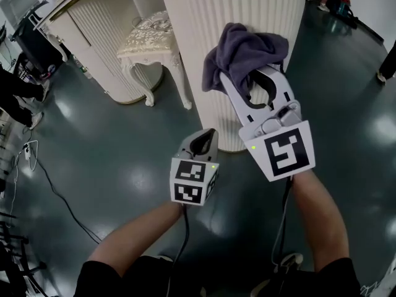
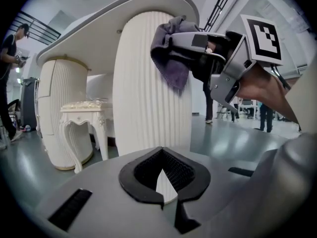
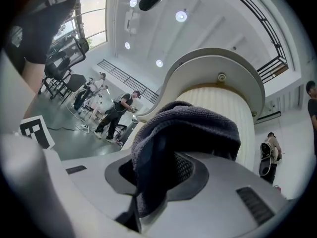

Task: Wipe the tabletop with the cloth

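The right gripper (image 1: 252, 79) is raised in front of a white fluted column (image 1: 198, 17); its fingers are clamped on a grey-purple cloth (image 1: 244, 48), which bunches over the jaw tips and hangs down the left side; in the right gripper view the cloth (image 3: 188, 128) fills the gap between the pads and drapes forward over them, with the underside of the tabletop (image 3: 218, 68) above; whether the cloth touches the column cannot be told. The cloth is off the tabletop, held below its level beside the column.

The left gripper (image 1: 207, 135) is held lower and to the left of the right one, apart from it; its fingers are closed tip to tip with nothing between them, as the left gripper view shows (image 2: 163, 200); that view looks up at the cloth, the right gripper and the curved white tabletop resting on the column.

A white carved stool (image 1: 148, 39) stands on the dark glossy floor (image 1: 124, 159) between the column and a second fluted pedestal (image 2: 59, 113); a black cable (image 1: 59, 197) runs across the floor at the left. A person (image 2: 10, 58) stands at the far left of the left gripper view; several more people (image 3: 116, 110) are seen in the distance in the right gripper view.
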`<action>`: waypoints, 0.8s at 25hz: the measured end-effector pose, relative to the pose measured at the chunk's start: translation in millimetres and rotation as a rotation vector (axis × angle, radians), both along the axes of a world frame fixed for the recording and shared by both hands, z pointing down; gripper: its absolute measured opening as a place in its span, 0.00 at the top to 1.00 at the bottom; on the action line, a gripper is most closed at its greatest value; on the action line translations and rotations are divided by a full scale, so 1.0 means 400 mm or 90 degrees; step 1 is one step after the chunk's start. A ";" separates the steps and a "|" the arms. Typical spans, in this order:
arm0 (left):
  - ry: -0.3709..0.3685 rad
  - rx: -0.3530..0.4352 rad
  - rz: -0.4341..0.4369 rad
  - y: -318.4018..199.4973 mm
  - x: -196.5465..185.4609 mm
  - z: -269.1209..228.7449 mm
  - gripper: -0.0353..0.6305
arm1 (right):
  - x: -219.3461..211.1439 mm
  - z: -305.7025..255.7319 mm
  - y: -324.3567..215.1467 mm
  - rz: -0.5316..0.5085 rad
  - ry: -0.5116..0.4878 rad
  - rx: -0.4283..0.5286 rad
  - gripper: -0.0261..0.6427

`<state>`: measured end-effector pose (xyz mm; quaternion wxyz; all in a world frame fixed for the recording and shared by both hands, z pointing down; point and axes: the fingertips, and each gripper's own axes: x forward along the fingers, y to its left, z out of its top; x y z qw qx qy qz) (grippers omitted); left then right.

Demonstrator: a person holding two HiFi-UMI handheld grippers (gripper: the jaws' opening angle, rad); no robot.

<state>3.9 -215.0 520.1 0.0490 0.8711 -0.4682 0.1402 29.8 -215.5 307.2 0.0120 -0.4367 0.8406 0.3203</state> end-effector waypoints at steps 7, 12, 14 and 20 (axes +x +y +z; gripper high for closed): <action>-0.034 0.006 0.026 0.038 -0.015 0.062 0.94 | 0.007 0.104 0.003 0.003 -0.036 -0.024 0.83; -0.006 0.026 -0.011 0.012 -0.059 0.052 0.94 | 0.003 0.190 -0.006 0.015 -0.077 -0.056 0.84; -0.002 0.036 -0.017 0.010 -0.063 0.054 0.94 | -0.001 0.230 -0.008 0.021 -0.076 -0.072 0.84; -0.004 0.054 -0.020 0.010 -0.071 0.080 0.94 | -0.006 0.343 -0.021 0.046 -0.076 -0.116 0.83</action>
